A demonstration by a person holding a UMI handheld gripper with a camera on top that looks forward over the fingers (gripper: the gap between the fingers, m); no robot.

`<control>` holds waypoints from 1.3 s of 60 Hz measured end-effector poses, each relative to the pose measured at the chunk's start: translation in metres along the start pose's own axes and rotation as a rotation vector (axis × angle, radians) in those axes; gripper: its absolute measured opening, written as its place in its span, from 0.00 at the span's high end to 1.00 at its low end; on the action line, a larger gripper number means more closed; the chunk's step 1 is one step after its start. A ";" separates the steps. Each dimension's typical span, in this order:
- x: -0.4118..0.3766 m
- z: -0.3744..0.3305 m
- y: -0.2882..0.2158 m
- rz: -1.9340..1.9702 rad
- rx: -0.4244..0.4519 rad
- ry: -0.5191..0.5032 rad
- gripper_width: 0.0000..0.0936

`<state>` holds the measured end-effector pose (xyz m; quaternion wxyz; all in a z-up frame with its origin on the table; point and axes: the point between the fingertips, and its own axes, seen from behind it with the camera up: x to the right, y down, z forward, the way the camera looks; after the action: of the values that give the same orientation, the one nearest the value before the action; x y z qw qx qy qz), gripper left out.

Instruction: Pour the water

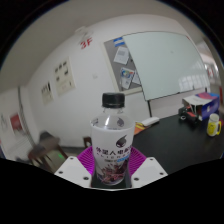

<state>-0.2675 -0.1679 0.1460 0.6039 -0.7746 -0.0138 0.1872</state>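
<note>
I have the water bottle [111,140] clamped upright between my gripper [112,172] pads, lifted clear, black cap on. Nothing poured yet, I judge: uncapping, finding a vessel and tipping remain. The worktop [185,135] lies beyond, to the right.

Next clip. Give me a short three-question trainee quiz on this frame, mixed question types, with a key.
1. True or false: the bottle has its cap off.
2. Where is the bottle relative to the gripper? A) beyond the fingers B) between the fingers C) lying on the desk
3. What large pale panel hangs on the wall behind the bottle?

Key:
1. False; the dark cap is on.
2. B; both pink pads press its label.
3. A whiteboard.
</note>
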 end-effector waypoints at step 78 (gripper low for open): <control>0.329 -0.060 -0.264 1.147 0.221 -0.536 0.60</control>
<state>0.1112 -0.0711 0.3163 0.4597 -0.5188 0.2716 0.6677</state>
